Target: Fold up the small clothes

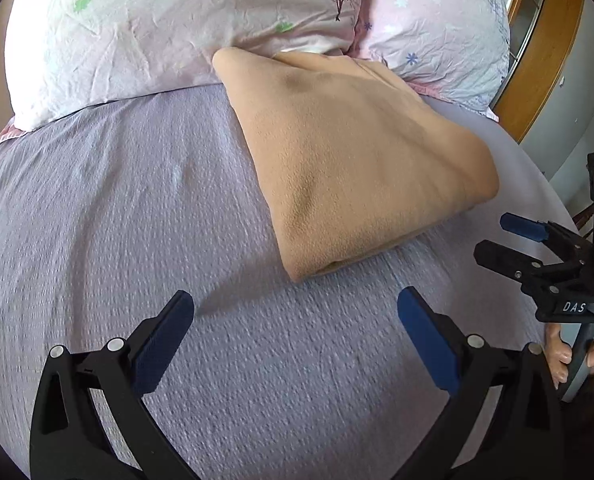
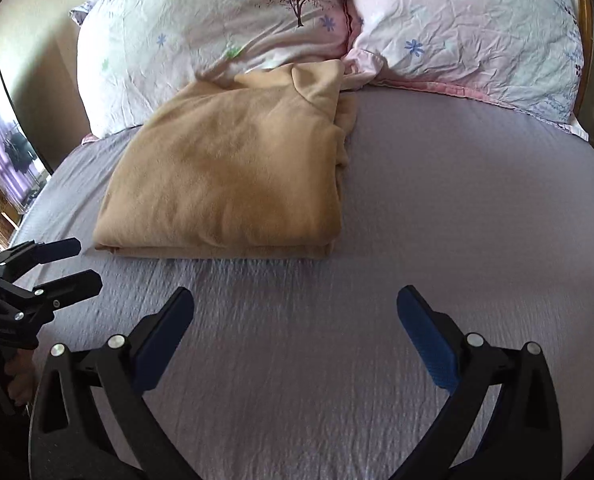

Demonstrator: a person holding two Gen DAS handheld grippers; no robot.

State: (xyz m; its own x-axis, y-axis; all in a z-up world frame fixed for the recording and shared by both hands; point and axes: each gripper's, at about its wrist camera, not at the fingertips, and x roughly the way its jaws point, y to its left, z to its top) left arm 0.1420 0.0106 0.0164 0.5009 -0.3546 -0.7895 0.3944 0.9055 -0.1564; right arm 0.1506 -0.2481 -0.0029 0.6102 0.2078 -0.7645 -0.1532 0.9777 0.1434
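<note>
The left gripper (image 1: pixel 295 304) is wide open and holds nothing. The right gripper (image 2: pixel 295 304) is wide open too. Both hang over the purple bed sheet (image 2: pixel 437 200). The folded tan cloth (image 2: pixel 233 176) lies near the bed's head edge, touching the pillows (image 2: pixel 477 24)

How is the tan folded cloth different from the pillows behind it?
The tan folded cloth is plain; the pillows have printed flowers and a tree. The cloth lies flat in a neat stack; the pillows are puffy and wrinkled. Both rest on the purple bedsheet, and the cloth's far edge touches the pillows.
</note>
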